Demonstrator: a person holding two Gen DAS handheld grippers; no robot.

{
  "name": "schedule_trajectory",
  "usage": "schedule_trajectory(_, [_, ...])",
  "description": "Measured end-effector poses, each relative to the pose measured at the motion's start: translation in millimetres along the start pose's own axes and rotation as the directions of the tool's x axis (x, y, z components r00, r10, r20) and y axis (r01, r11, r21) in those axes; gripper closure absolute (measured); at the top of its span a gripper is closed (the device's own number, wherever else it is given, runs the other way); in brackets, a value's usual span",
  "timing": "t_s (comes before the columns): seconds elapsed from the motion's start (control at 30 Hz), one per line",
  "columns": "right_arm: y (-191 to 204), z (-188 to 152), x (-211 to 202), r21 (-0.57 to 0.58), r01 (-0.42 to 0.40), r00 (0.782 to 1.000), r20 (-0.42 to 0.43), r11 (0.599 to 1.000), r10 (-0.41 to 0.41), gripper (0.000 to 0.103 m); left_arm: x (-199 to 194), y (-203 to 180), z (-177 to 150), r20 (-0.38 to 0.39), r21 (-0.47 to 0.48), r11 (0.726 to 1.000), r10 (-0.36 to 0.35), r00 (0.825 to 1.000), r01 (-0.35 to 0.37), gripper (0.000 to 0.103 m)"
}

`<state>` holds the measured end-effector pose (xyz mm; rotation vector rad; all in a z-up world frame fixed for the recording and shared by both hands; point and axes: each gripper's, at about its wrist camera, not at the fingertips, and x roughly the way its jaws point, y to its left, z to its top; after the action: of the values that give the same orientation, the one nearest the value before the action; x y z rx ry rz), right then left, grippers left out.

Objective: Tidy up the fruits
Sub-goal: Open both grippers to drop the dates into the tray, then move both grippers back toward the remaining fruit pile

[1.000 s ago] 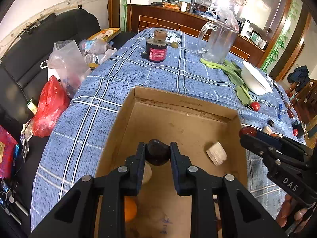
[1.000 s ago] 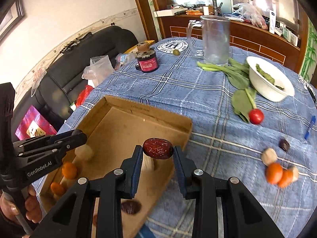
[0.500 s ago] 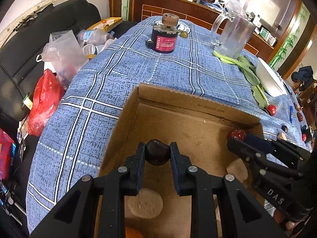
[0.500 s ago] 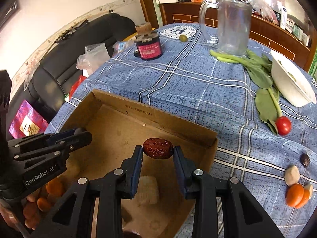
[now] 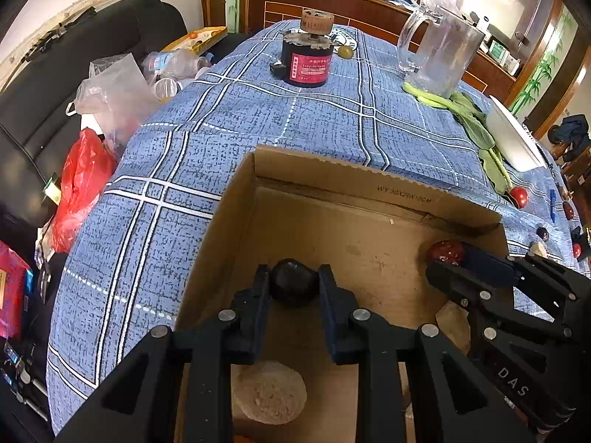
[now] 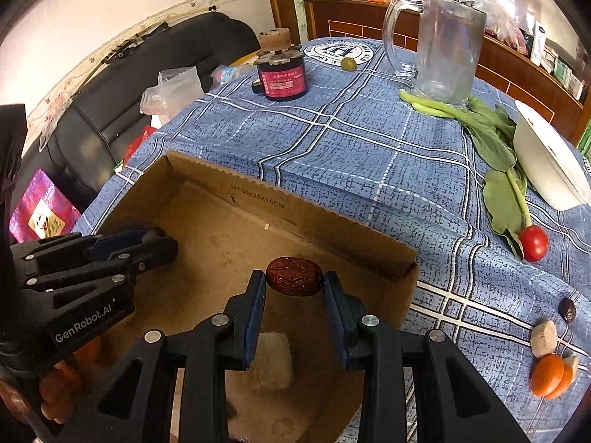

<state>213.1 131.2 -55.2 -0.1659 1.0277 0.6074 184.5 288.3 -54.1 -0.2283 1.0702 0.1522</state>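
Note:
An open cardboard box (image 5: 369,184) (image 6: 332,229) lies on the blue checked tablecloth. My left gripper (image 5: 293,288) is shut on a dark round fruit (image 5: 293,286) and holds it over the box's inside. My right gripper (image 6: 294,284) is shut on a wrinkled red date (image 6: 294,276) and holds it over the box near the right wall; it also shows in the left wrist view (image 5: 445,253). Pale round pieces (image 5: 269,391) (image 6: 273,358) and orange fruits (image 6: 59,387) lie in the box.
On the cloth right of the box lie a cherry tomato (image 6: 533,241), a dark fruit (image 6: 567,310), a pale piece (image 6: 545,337) and orange pieces (image 6: 550,374). Behind stand a red-labelled black cylinder (image 5: 308,61), a glass mug (image 6: 443,48), greens (image 6: 491,140), a white bowl (image 6: 550,170) and an olive (image 6: 348,63).
Both grippers have moved forward over the box, deeper toward its far wall, each still holding its fruit. The right gripper has come over the box from its near right side.

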Motion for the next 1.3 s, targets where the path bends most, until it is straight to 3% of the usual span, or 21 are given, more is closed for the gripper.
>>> schedule_trajectory(0.3, [-0.8,-3.5,-13.2,0.01,0.02,1.0,0.005,1.0,-0.02,0.068,-9.4,1.0,-10.3,0.01,0.006,1.0,-0.005,1.0,0.005,0.074])
schedule_trajectory(0.37, [-1.9,-5.9,-21.9,0.02,0.024,1.0,0.014,1.0,-0.025,0.068,-15.1,0.6,-13.7,0.023,0.005,1.0,-0.002,1.0,0.002,0.065])
schedule_trajectory(0.57, [-5.2,-27.5,-58.0,0.057,0.021,0.999,0.044,0.998,-0.024,0.068,-37.8,-6.3,-26.7,0.072,0.019,1.0,-0.012,0.997,0.011,0.051])
schedule_trajectory(0.67, [-7.7,-46.8,-78.9,0.061,0.035,0.998,0.051,0.998,-0.039,0.068,-49.6,-11.7,-34.0,0.097,0.029,0.999,-0.028,0.995,0.025,0.038])
schedule_trajectory(0.73, [-12.3,-64.6,-94.9,0.069,0.048,0.997,0.056,0.996,-0.052,0.067,-59.2,-17.4,-39.5,0.122,0.039,0.998,-0.044,0.992,0.04,0.037])
schedule_trajectory(0.83, [-24.4,-98.9,-117.5,0.096,0.095,0.994,0.052,0.991,-0.101,0.055,-71.9,-27.1,-47.1,0.146,0.049,0.997,-0.064,0.987,0.057,0.031])
schedule_trajectory(1.03, [-65.4,-159.3,-152.1,0.212,0.146,0.986,0.043,0.966,-0.158,0.052,-97.9,-56.9,-66.9,0.194,0.072,0.996,-0.07,0.978,0.057,0.028])
schedule_trajectory(1.3, [-120.9,-214.5,-184.6,0.306,0.159,0.984,0.032,0.939,-0.177,0.051,-101.0,-119.7,-99.5,0.12,0.106,0.99,-0.107,0.987,0.094,0.025])
